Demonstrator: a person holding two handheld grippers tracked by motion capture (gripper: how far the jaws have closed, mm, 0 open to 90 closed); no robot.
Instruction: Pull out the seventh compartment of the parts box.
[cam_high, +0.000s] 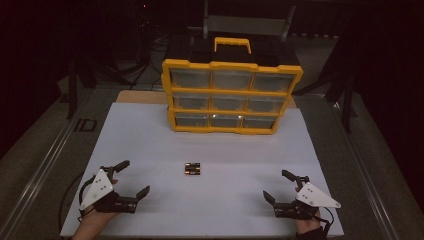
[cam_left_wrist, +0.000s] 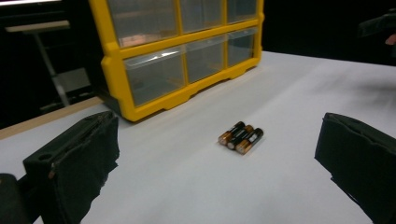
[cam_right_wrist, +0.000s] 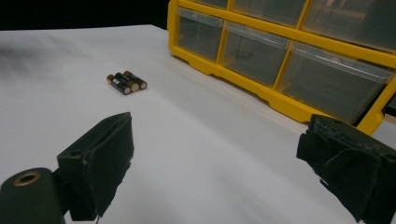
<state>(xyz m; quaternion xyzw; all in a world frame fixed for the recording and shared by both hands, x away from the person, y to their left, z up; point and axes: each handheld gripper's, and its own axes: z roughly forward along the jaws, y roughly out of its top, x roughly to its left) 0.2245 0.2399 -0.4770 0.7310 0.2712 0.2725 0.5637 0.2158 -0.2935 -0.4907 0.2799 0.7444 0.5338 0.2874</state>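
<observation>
Left gripper (cam_high: 131, 179) and right gripper (cam_high: 285, 186) rest near counter (cam_high: 150, 135) front edge, fingers spread wide, empty. Three AA batteries (cam_high: 192, 168) lie mid-counter, touching side by side, before yellow drawer organizer (cam_high: 232, 95). Best approach: low, straddle one end battery across width.

Ahead of the left tool (cam_high: 134, 177), the three batteries (cam_left_wrist: 240, 136) look glossy, with black jackets and coppery metal ends. Beyond them the organizer (cam_high: 232, 96) is smooth yellow plastic with clear, shiny drawers. The tabletop (cam_high: 150, 145) is matt white. The tool pads (cam_left_wrist: 79, 158) look rough and black.
</observation>
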